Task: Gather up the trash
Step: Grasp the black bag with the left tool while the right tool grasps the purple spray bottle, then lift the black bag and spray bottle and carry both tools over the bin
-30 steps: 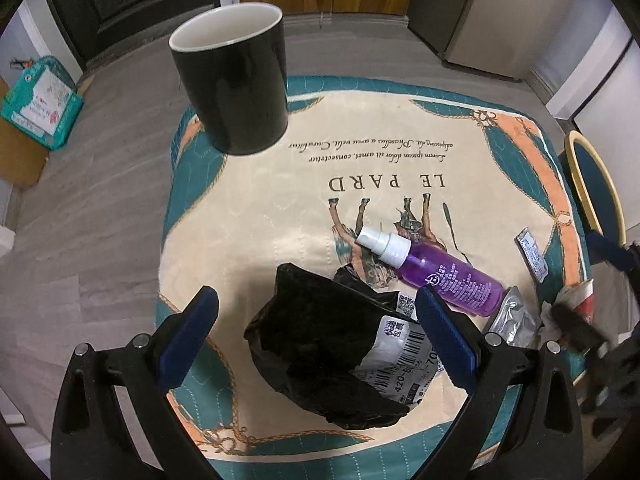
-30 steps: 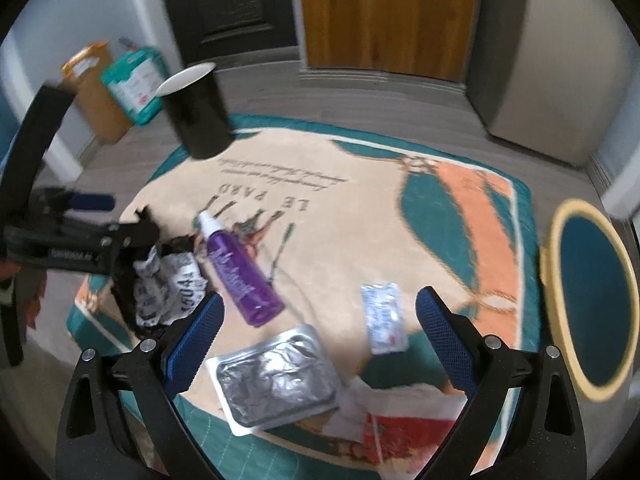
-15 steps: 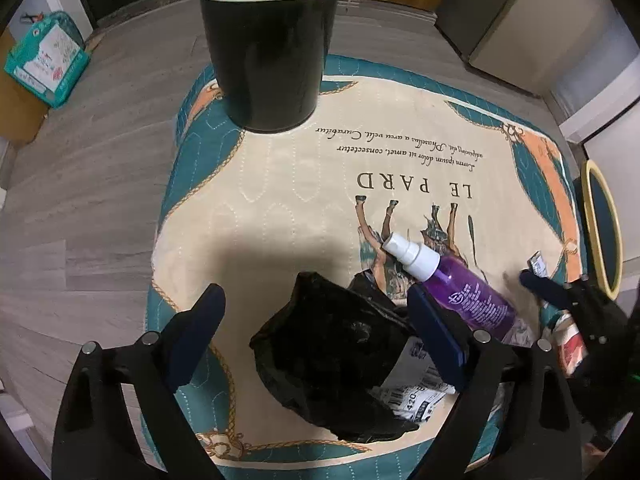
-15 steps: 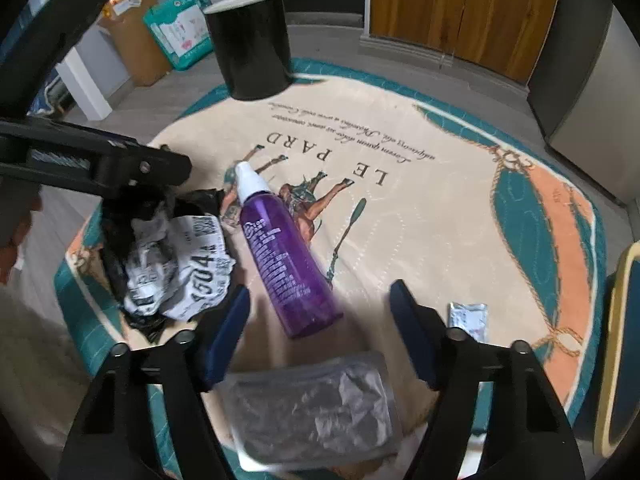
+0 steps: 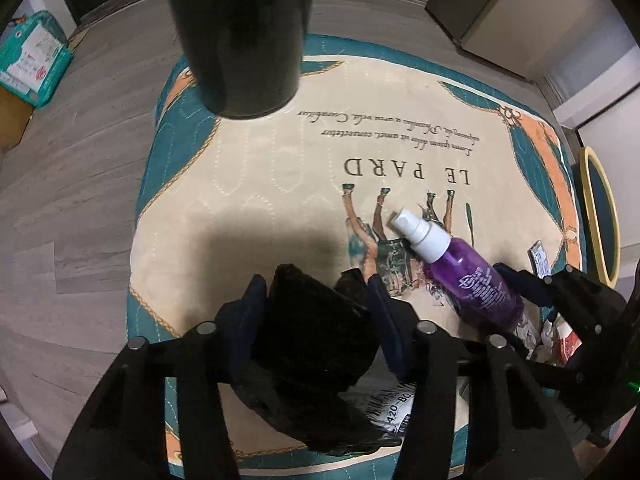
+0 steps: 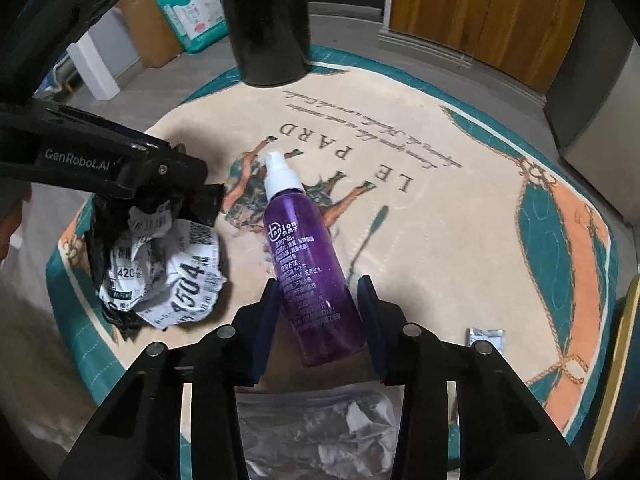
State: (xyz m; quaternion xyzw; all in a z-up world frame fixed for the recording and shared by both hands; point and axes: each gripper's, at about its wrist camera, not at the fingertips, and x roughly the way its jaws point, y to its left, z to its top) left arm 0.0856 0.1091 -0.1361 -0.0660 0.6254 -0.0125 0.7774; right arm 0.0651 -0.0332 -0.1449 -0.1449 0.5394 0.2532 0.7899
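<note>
A crumpled black plastic bag with a white shipping label (image 5: 316, 344) lies at the near edge of the round table; it also shows in the right wrist view (image 6: 160, 264). My left gripper (image 5: 316, 300) is closed onto it, a finger on each side. A purple spray bottle with a white nozzle (image 6: 308, 264) lies on its side; it also shows in the left wrist view (image 5: 468, 272). My right gripper (image 6: 318, 304) straddles the bottle's lower half, fingers close to its sides. A black cup (image 5: 240, 36) stands upright at the far edge.
A silver foil wrapper (image 6: 320, 428) lies under my right gripper. A small sachet (image 6: 484, 336) lies to the right, and red-white paper scraps (image 5: 556, 332) at the table's right edge. A patterned cloth (image 6: 440, 220) covers the table. Boxes (image 6: 180, 12) stand on the floor.
Both grippers moved forward and down and narrowed. The left closed around the black bag; the right came over the purple bottle.
</note>
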